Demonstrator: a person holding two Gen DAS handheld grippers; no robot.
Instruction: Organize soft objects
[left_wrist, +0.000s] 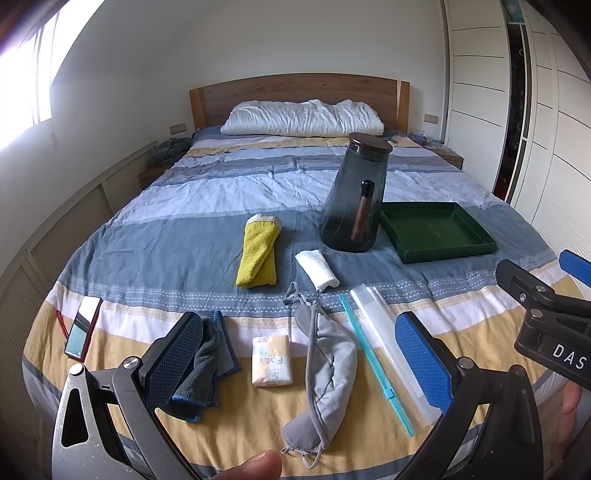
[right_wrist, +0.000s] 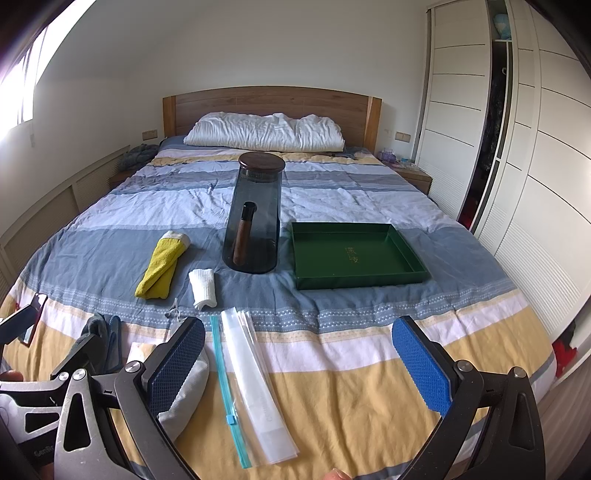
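Both grippers (left_wrist: 299, 354) (right_wrist: 301, 360) wide, nr eye mask (left_wrist: 325, 354)

Smoked jar (right_wrist: 255, 221); green tray (right_wrist: 354, 254); phone (left_wrist: 83, 328), perhaps.

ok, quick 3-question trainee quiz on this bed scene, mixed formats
1. True or false: the green tray holds the yellow towel.
2. Which lies right beside the zip bag, on its left? A) phone B) eye mask C) pillow
3. Fill in: the left gripper and right gripper are both ____.

Key:
1. False: the tray is empty; the towel lies on the bed left of the jar.
2. B, the eye mask.
3. Open, holding nothing.
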